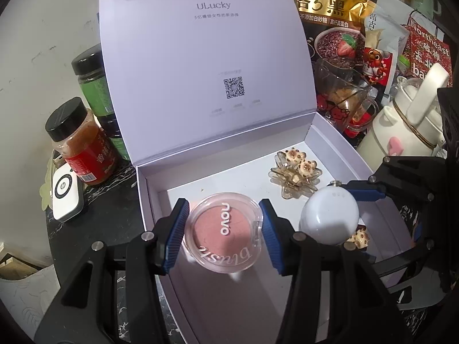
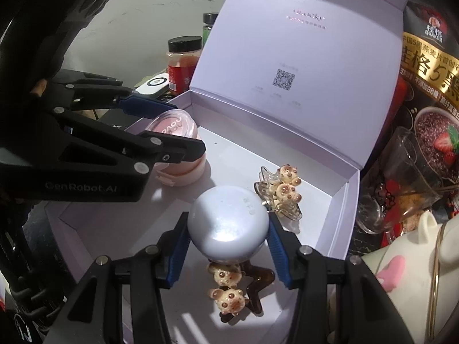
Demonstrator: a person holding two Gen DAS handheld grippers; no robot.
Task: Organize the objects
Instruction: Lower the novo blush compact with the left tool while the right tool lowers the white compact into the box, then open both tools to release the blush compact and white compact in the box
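An open white box [image 1: 143,200] holds a clear hair clip with bear charms [image 1: 295,172] near its back right. My left gripper [image 1: 223,204] is shut on a round pink blush compact [image 1: 223,235] and holds it just over the box floor on the left side. In the right wrist view my right gripper [image 2: 228,218] is shut on a round white case [image 2: 229,229], above a brown star-shaped bear clip [image 2: 235,292] that lies on the box floor. The left gripper [image 2: 183,126] with the compact [image 2: 175,127] shows at the left, and the clear clip [image 2: 284,195] lies beyond the case.
The box lid [image 1: 200,57] stands upright at the back. Left of the box are a red spice jar [image 1: 80,146], a green jar [image 1: 94,86] and a white device [image 1: 64,192]. A glass cup [image 1: 344,97], a white bottle [image 1: 401,132] and an oat bag [image 1: 330,14] crowd the right.
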